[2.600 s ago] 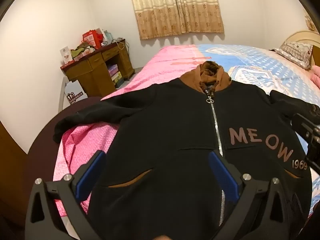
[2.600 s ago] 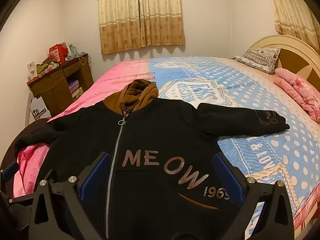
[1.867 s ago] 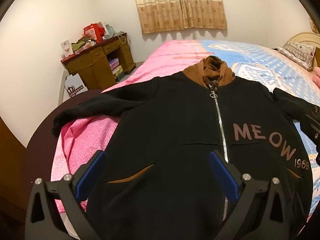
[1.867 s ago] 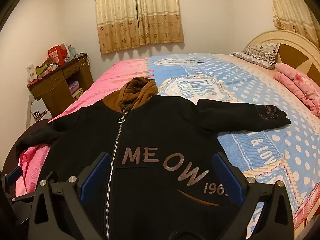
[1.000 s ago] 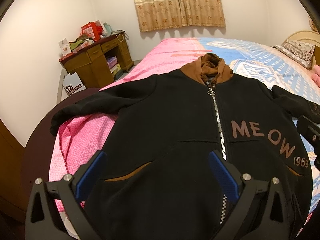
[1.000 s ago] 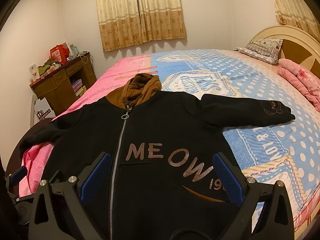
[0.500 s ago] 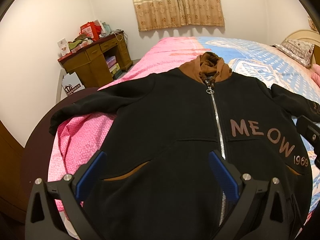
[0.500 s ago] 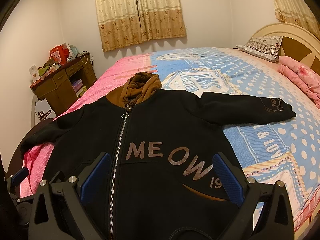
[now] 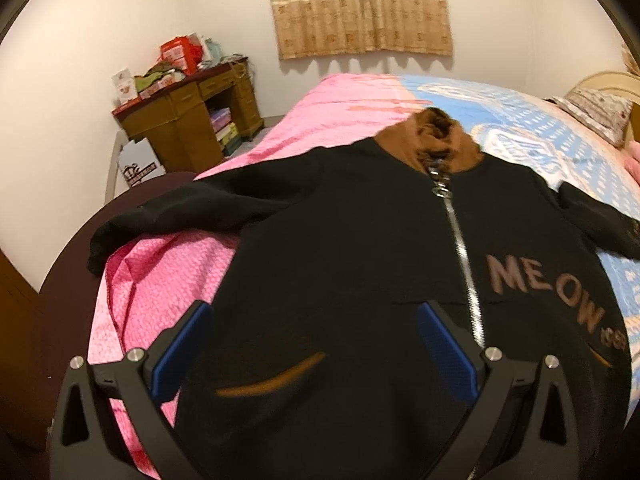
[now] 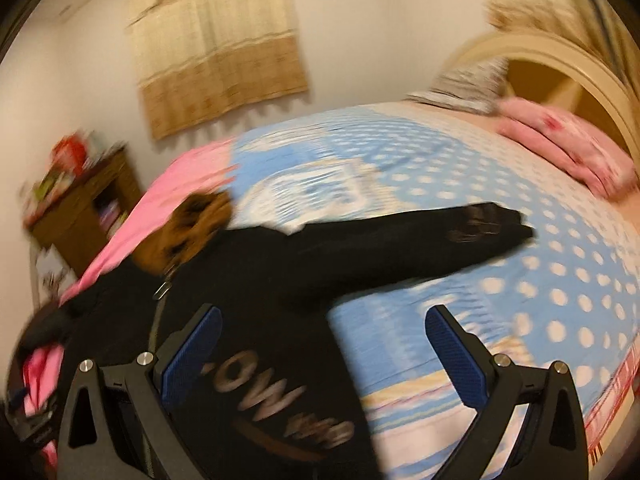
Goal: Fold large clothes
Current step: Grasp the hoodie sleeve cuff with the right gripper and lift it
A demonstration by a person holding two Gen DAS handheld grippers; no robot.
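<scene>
We hold the left gripper (image 9: 314, 344) and the right gripper (image 10: 324, 344) level, jaws spread wide, each gripping nothing.

So the hoodie (image 9: 360, 248) is lying flat on the bed (image 9: 340, 112), front side up, hood (image 9: 436, 140) pointing away from me toward the far wall with the curtains (image 9: 360, 8). Its sleeves go out to both sides, and the one on my right (image 10: 420, 240) stretches across the bedspread toward the pillows (image 10: 568, 152) and headboard (image 10: 560, 64). My left gripper (image 9: 314, 352) hangs over the bottom left part of the hoodie, left of the zipper (image 9: 464, 256). My right gripper (image 10: 322, 354) sits over the hoodie's right edge, one finger above the fabric, the other above bare bedspread. A desk (image 9: 184, 120) stands off to the left beside the bed, against the wall.
</scene>
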